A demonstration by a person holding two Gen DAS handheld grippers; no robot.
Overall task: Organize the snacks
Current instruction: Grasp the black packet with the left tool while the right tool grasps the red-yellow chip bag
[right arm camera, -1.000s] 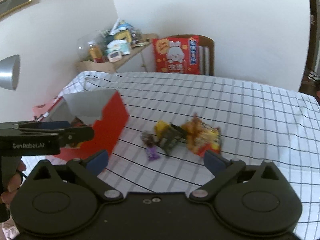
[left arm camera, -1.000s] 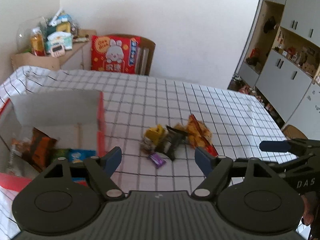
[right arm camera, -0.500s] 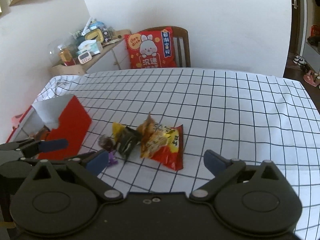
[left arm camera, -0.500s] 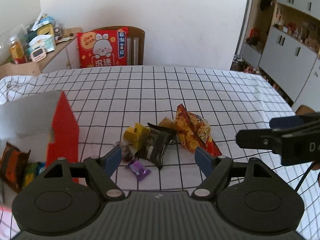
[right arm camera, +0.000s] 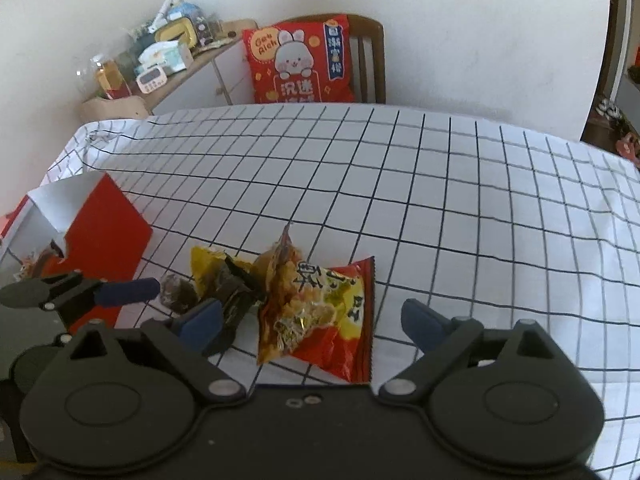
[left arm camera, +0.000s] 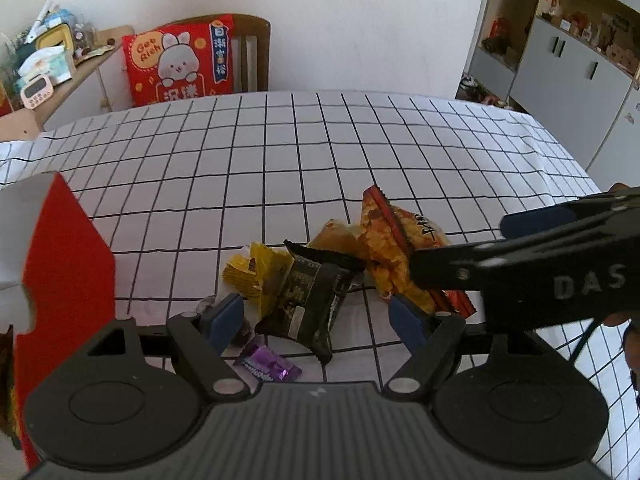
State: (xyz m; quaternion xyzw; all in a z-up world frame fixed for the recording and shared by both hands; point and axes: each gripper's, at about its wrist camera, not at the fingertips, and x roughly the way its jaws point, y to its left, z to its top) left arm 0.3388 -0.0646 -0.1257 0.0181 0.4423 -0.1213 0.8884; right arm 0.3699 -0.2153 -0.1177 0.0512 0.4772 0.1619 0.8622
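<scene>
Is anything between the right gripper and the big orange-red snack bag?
Nothing visible. The right gripper is open, and the orange-red snack bag lies directly between its fingers on the checked tablecloth. A black packet touches the bag's left edge, close to the left finger.

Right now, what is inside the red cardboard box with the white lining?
The red cardboard box shows only a sliver of interior: one orange-brown snack wrapper by the notched front wall. Its red wall and the left gripper cover the rest, so the other contents cannot be seen.
</scene>
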